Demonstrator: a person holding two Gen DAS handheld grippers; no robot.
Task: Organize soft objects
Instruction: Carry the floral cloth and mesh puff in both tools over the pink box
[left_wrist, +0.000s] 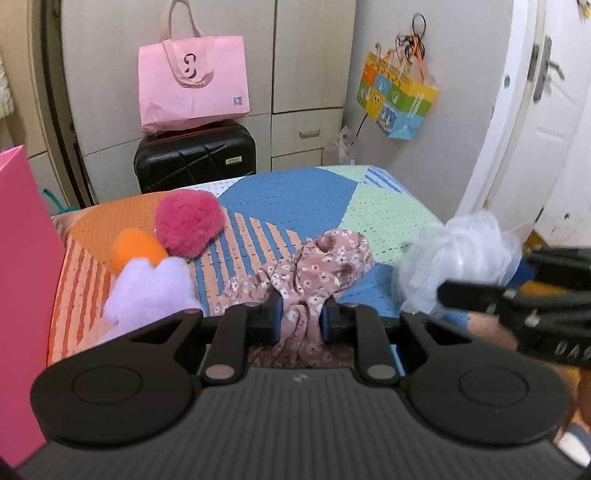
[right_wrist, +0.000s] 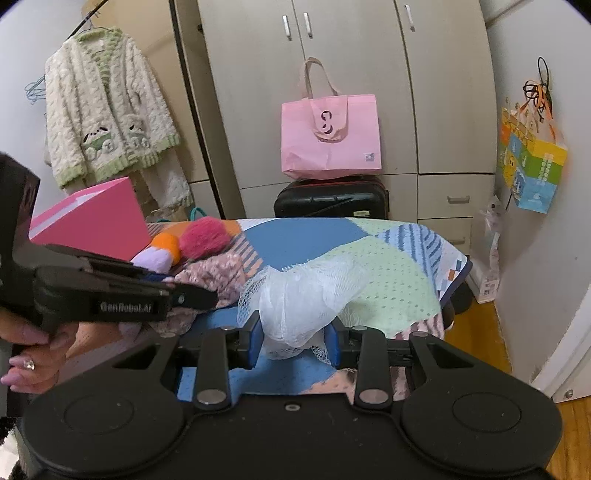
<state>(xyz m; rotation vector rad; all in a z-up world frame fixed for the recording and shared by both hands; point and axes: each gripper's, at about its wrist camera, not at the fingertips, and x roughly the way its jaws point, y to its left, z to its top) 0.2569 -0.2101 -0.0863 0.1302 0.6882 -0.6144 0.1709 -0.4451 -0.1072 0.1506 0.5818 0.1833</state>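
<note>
1. Pink box (left_wrist: 22, 295): stands at the far left of the patterned bedcover (left_wrist: 295, 192); cut off by the frame edge in the left wrist view.
2. Lilac plush (left_wrist: 147, 291), orange plush (left_wrist: 136, 247) and magenta pom-pom (left_wrist: 188, 225): clustered together near the box. The lilac piece partly covers the orange one.
3. Left gripper (left_wrist: 301, 314): clamped on the floral cloth (left_wrist: 314, 269), which trails across the bedcover. The cloth's lower end is hidden behind the gripper body.
4. Right gripper (right_wrist: 293, 332): pinching the white mesh puff (right_wrist: 299, 295), held just above the bedcover. The puff appears blurred in the left wrist view.
5. Hand (right_wrist: 33, 354) on the left gripper: only partly visible.
</note>
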